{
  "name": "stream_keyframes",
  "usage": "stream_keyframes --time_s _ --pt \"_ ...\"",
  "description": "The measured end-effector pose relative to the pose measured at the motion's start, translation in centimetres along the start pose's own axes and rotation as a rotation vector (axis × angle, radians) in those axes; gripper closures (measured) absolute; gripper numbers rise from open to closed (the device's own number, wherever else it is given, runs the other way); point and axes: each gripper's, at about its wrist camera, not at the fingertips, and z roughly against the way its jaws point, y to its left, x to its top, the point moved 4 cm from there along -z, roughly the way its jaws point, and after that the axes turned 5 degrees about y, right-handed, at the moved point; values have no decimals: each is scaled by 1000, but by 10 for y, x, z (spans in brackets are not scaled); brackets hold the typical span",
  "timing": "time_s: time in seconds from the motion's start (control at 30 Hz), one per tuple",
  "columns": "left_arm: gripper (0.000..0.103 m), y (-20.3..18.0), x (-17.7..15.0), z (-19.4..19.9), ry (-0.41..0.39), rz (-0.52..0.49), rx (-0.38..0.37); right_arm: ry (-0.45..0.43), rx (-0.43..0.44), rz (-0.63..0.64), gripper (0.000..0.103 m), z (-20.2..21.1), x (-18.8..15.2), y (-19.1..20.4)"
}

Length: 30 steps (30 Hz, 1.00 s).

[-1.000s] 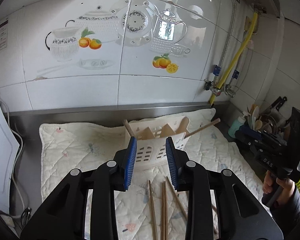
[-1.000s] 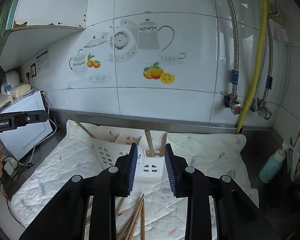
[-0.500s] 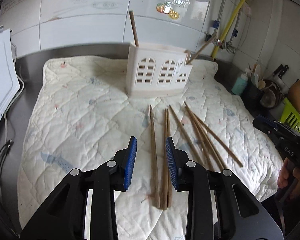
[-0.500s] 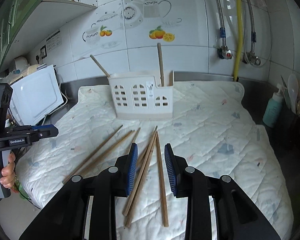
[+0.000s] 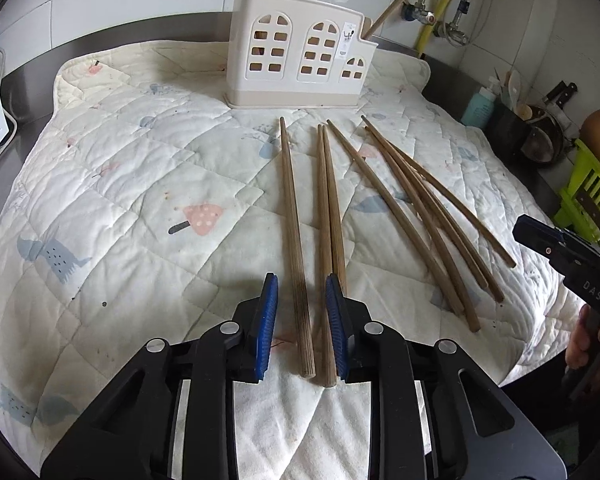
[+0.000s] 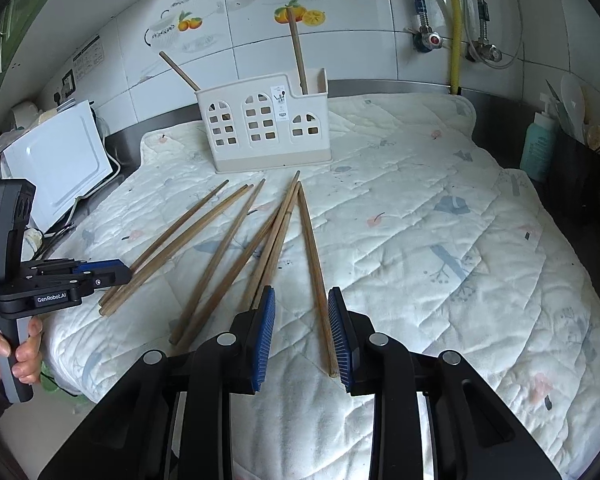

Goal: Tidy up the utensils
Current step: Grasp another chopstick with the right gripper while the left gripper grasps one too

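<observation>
Several wooden chopsticks (image 5: 404,208) lie fanned out on a quilted mat (image 5: 120,184) in front of a white plastic utensil holder (image 5: 296,52). Two chopsticks (image 6: 298,52) stand in the holder (image 6: 260,128). My left gripper (image 5: 301,280) hangs low over the mat, its jaws closing. The near ends of two chopsticks (image 5: 296,260) lie between the pads, not pressed. My right gripper (image 6: 301,290) is open over the fan's right side, with one chopstick (image 6: 318,272) running along its right pad. Each gripper shows in the other's view, the left one (image 6: 100,274) and the right one (image 5: 540,240).
A white appliance (image 6: 56,168) stands left of the mat on the steel counter. At the right are a teal bottle (image 6: 538,148), a dark pot of utensils (image 5: 540,140) and a green rack (image 5: 588,196). A yellow hose (image 6: 456,20) and valves run down the tiled wall.
Both grippers have come down from facing the wall to just above the mat, tilted downward. Chopstick ends now lie between each pair of jaws. The left jaws have narrowed a little.
</observation>
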Motion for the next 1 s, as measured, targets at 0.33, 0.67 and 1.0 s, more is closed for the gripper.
stream_keyframes --time_s 0.33,0.67,1.0 --pt "82 6 2 -1 -8 35 -25 7 7 -15 78 -6 -1 -6" --pt "86 1 -4 -4 -3 -11 37 14 8 -18 82 -9 -3 -6" --pt "98 -6 -2 -5 -36 -32 124 37 -3 -9 85 -20 -9 -7"
